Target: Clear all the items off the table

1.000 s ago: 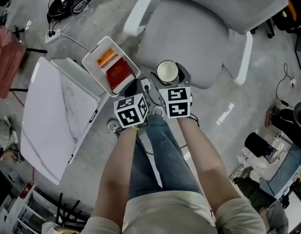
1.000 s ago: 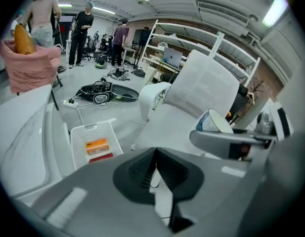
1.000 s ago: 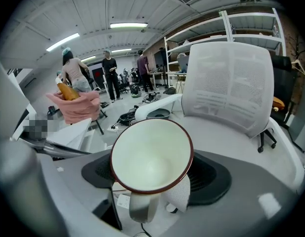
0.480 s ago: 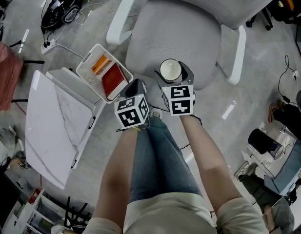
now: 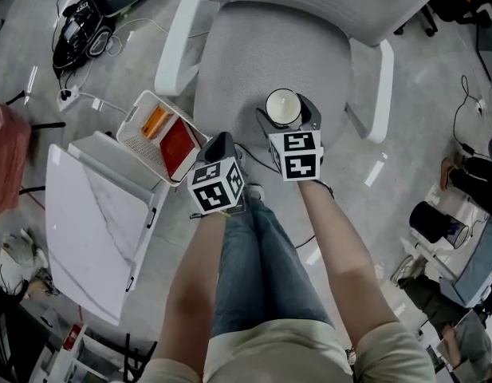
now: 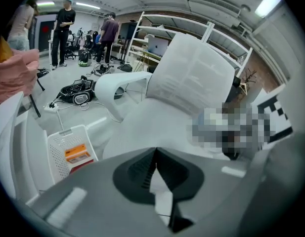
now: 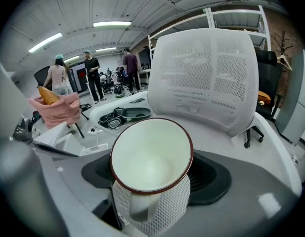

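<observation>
My right gripper [image 5: 284, 118] is shut on a white cup [image 5: 282, 108] with a dark red rim, held over the seat of a grey office chair [image 5: 269, 62]. In the right gripper view the cup [image 7: 151, 158] fills the space between the jaws, mouth toward the camera. My left gripper [image 5: 218, 146] is shut with nothing in it, its jaws meeting at a point [image 6: 155, 150]. A white basket [image 5: 159, 138] with an orange box [image 5: 154, 121] and a red item [image 5: 175, 146] stands on the floor to the left. The small white marble table [image 5: 90, 234] lies at lower left, bare.
Cables and a power strip [image 5: 68, 94] trail on the floor at the upper left near a black bag [image 5: 76, 32]. The chair's white armrests [image 5: 371, 86] flank the seat. People stand far off in the room [image 6: 63, 28]. Shelving [image 6: 192, 33] rises behind the chair.
The view has shifted: chair, basket and table have slid down and left in the head view. Both grippers now sit closer over the chair seat, the cup still held.
</observation>
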`<state>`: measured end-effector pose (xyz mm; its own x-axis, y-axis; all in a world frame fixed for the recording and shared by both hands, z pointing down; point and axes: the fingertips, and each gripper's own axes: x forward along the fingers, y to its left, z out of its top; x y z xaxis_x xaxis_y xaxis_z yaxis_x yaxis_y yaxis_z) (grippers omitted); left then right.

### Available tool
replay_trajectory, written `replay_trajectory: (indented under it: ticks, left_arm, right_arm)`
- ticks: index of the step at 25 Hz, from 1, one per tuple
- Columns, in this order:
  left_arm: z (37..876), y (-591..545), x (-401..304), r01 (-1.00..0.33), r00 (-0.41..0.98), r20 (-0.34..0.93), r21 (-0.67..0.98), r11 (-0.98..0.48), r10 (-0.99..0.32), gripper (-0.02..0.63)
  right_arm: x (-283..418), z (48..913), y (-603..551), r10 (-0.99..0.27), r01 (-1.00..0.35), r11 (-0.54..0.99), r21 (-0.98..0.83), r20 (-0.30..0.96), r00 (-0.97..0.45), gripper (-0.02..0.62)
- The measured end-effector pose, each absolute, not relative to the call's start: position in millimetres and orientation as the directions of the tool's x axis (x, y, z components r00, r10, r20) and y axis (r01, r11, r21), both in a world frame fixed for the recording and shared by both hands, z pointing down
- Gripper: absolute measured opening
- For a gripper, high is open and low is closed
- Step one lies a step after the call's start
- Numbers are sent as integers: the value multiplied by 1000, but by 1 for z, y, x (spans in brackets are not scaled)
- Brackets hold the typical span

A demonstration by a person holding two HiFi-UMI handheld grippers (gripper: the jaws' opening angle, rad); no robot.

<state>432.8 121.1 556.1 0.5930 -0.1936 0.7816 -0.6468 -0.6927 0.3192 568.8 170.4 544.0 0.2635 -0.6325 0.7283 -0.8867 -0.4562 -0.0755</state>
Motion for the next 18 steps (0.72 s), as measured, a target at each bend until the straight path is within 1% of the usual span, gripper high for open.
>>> replay_trajectory:
  ticks: [6,18]
  left_arm:
    - [567,108,465,-616,604,782,334,-714,-156,8]
    - [582,67,521,-560,601,793,326,-762,-103,8]
  right_arm:
    - [602,558,160,-609,-865,-497,-69,738,290,408]
    - [649,591,123,-573,-839,-538,-82,766,292,408]
